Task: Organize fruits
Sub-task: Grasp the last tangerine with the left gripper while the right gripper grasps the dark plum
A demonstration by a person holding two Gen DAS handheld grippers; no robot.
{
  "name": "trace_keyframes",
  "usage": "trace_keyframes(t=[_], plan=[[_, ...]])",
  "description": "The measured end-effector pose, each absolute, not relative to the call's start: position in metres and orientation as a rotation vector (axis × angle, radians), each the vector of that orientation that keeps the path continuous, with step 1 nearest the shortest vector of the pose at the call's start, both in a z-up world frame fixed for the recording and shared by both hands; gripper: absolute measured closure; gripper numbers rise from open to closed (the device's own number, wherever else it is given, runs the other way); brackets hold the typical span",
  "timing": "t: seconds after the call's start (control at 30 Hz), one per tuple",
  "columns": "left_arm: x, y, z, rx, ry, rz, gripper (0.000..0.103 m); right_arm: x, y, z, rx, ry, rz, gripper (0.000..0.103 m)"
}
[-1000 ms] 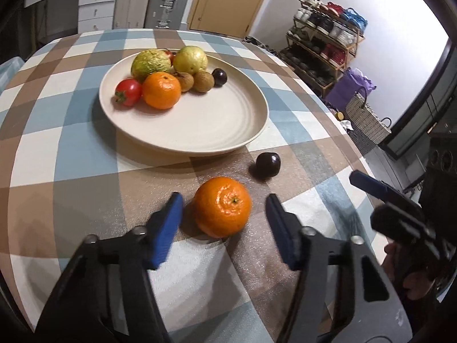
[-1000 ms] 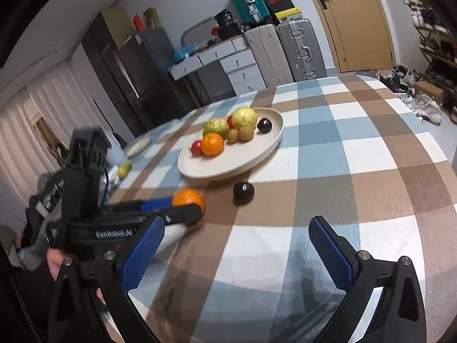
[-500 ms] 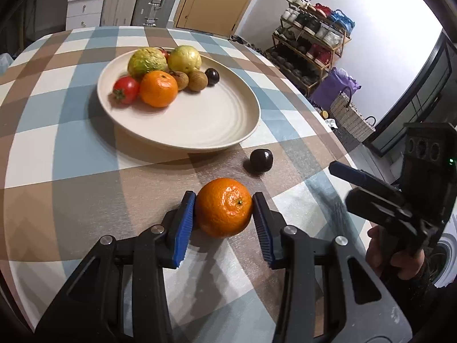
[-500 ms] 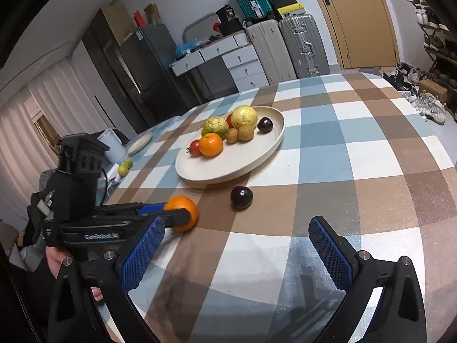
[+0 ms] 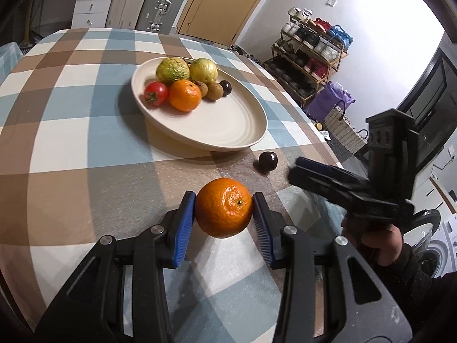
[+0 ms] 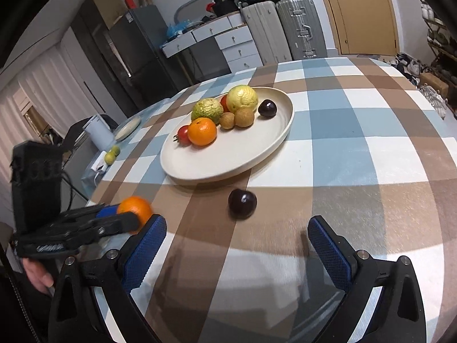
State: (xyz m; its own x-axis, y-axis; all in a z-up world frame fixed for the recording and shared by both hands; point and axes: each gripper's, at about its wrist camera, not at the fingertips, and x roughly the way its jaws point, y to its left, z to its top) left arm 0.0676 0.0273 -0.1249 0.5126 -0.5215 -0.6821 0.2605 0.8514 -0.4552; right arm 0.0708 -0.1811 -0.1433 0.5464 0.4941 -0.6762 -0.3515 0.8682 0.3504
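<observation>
Near the plate (image 5: 237,131), left gripper (image 5: 224,214) clamps an orange (image 5: 223,207); right gripper (image 6: 237,243) gapes empty; lettering unreadable.

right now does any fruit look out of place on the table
Yes: a dark plum sits loose on the tablecloth, just off the plate that holds the other fruit. The orange is off the plate too, clamped in the left hand-held gripper.

Bright indoor light, fisheye-bent dark edges, slight motion blur.
</observation>
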Motion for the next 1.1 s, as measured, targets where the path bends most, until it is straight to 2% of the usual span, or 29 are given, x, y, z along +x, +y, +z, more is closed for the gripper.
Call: trace_keyframes(t=[0.03,0.07,0.1,0.23,0.3,0.47,0.5,0.53,1.1], plan=[[0.066,0.031,-0.125,-0.319,0.919,-0.482,0.066,0.074,-0.179,-0.145,0.174,0.863,0.489,0.015],[0.065,0.032,-0.125,-0.322,0.918,-0.48,0.066,0.077,-0.177,-0.147,0.168,0.876,0.481,0.027],[0.063,0.036,-0.125,-0.328,0.917,-0.478,0.066,0.081,-0.174,-0.151,0.165,0.898,0.479,0.03],[0.058,0.044,-0.127,-0.342,0.921,-0.48,0.066,0.084,-0.168,-0.148,0.153,0.884,0.468,0.033],[0.055,0.047,-0.128,-0.346,0.918,-0.475,0.066,0.086,-0.164,-0.149,0.138,0.89,0.46,0.051],[0.051,0.058,-0.129,-0.369,0.912,-0.463,0.066,0.091,-0.156,-0.151,0.105,0.91,0.421,0.063],[0.05,0.061,-0.13,-0.37,0.915,-0.458,0.066,0.091,-0.152,-0.15,0.077,0.925,0.411,0.073],[0.049,0.063,-0.13,-0.371,0.917,-0.454,0.066,0.091,-0.148,-0.149,0.048,0.933,0.406,0.079],[0.054,0.065,-0.097,-0.327,0.843,-0.415,0.065,0.062,-0.142,-0.121,-0.014,0.83,0.434,0.079]])
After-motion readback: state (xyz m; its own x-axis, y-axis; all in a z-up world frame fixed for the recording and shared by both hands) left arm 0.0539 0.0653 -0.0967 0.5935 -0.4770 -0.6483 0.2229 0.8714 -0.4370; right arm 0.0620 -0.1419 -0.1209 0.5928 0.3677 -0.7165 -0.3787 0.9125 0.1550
